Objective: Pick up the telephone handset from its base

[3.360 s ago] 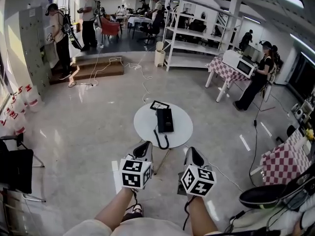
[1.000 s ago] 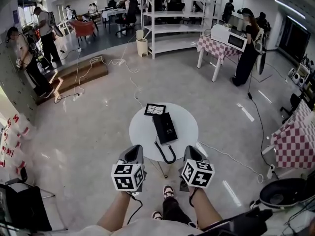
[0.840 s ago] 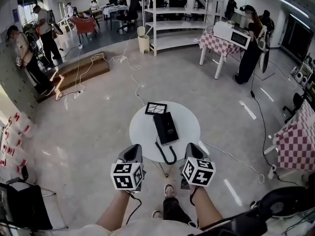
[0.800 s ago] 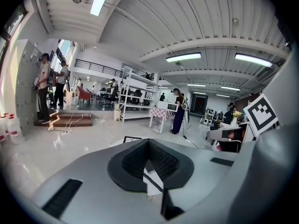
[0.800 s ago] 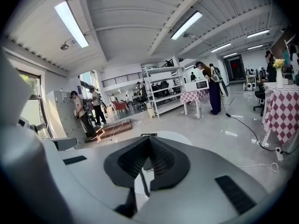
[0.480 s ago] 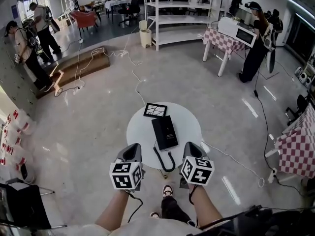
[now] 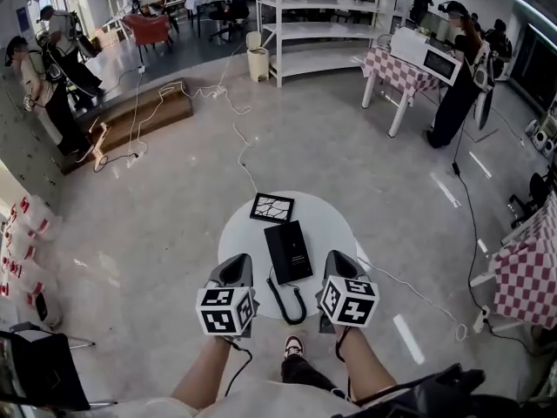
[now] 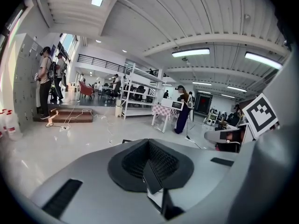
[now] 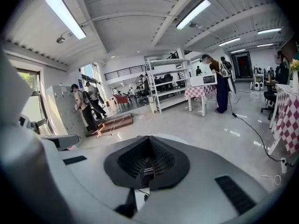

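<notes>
Round table [image 7: 335, 223], telephone [image 7: 287, 251] ahead of closed jaws

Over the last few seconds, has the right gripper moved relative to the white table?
Yes. The right gripper has come toward the white table: earlier short of its near rim, it now overlaps that rim.

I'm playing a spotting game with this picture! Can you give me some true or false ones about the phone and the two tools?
The black telephone lies on the round white table. True.
The left tool is holding the phone. False: it is shut and empty, and it is not touching the phone.
A square card lies on the table beyond the phone. True.
The right tool has wide-open jaws. False: they are closed together with nothing between them.
</notes>
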